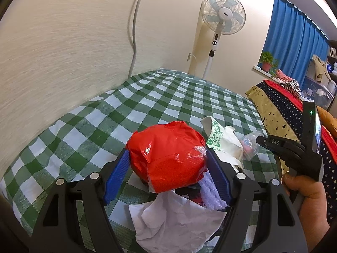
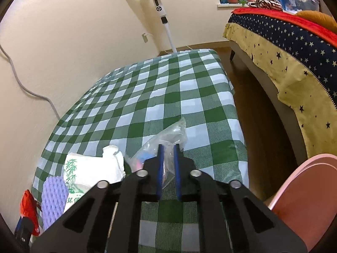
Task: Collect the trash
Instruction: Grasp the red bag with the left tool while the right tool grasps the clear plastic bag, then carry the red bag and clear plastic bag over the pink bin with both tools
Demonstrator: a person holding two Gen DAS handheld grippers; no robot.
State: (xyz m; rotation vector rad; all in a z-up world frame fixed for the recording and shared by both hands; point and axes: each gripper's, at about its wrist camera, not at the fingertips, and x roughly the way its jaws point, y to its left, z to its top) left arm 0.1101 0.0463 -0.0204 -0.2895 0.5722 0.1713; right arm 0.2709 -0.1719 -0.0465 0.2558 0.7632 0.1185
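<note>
In the left wrist view my left gripper (image 1: 168,156) is shut on a crumpled red plastic bag (image 1: 168,156), held above the green checked tablecloth (image 1: 105,109). White crumpled paper (image 1: 174,221) and purple foam (image 1: 210,194) lie under it. A white tissue pack with a bamboo print (image 1: 221,143) lies to the right. In the right wrist view my right gripper (image 2: 168,147) is shut on a clear plastic bag (image 2: 170,135) at the cloth. The tissue pack (image 2: 84,172), purple foam (image 2: 52,198) and red bag (image 2: 28,206) lie at the lower left.
A standing fan (image 1: 221,14) stands against the wall behind the table. A bed with a star-print cover (image 2: 294,52) lies to the right across a wooden floor strip (image 2: 252,105). A pink chair back (image 2: 305,200) is at the lower right. A cable (image 1: 134,31) hangs down the wall.
</note>
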